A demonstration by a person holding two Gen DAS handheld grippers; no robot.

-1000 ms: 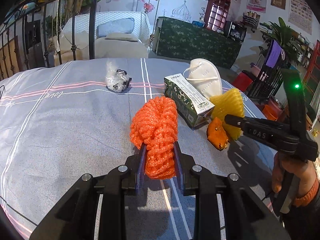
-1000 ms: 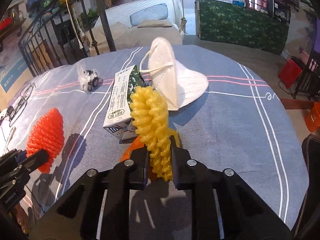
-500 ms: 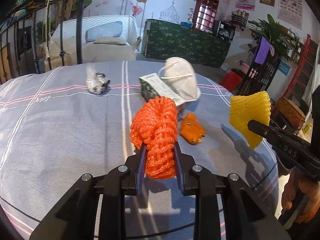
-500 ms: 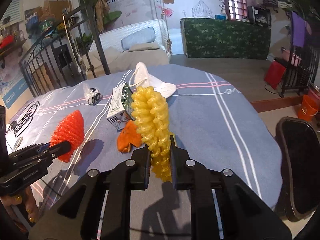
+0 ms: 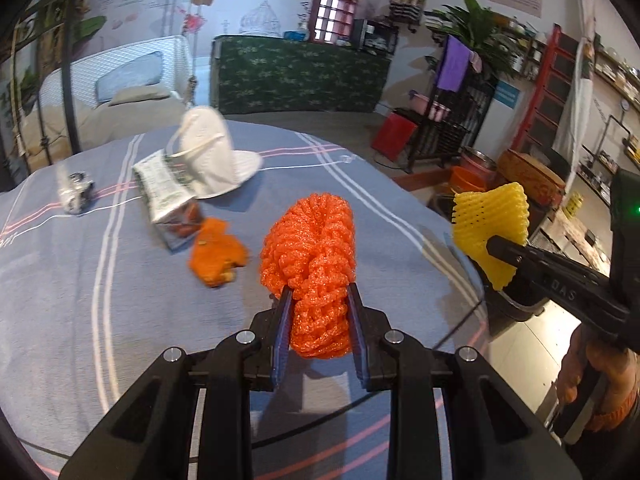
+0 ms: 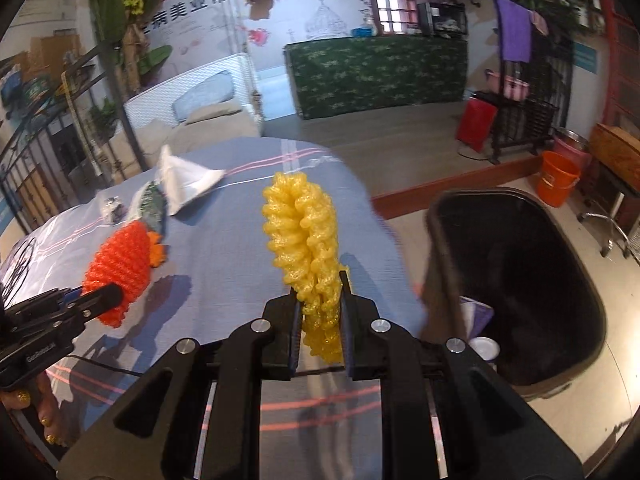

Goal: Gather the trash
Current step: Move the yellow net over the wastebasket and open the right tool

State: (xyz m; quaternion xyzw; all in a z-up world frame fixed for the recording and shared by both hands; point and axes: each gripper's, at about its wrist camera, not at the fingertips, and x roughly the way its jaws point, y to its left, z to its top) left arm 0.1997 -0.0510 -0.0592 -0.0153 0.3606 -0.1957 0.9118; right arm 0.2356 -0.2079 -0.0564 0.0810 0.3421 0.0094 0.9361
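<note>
- left wrist view: the left gripper [image 5: 318, 312] is clamped on an orange foam net [image 5: 310, 264], held up above the bench [image 5: 60, 280].
- at the right of this view the right gripper [image 5: 494, 246] carries a yellow net [image 5: 490, 224] past the bench edge, over the floor side.
- left on the bench here: a white mask [image 5: 208, 160], a carton [image 5: 164, 196] leaning against it, an orange peel [image 5: 216, 252] just beside the carton, and a small wrapper [image 5: 74, 192] well apart at the far left.
- right wrist view: the right gripper [image 6: 320, 312] is clamped on the yellow net [image 6: 304, 232], lifted clear of the bench [image 6: 224, 248].
- a black bin [image 6: 516, 280] stands on the floor just beside the bench; something pale and purple lies at its bottom, too dim to name.
- the left gripper [image 6: 100, 296] shows at the left, the orange net [image 6: 120, 264] in it, over the bench.
- the mask [image 6: 184, 184], carton [image 6: 154, 204] and wrapper [image 6: 112, 206] lie at the far end; the peel [image 6: 158, 250] peeks from behind the orange net.
- judgement: two nets are picked up but neither is in the bin yet; dropping both comes next, then four pieces remain to collect.
</note>
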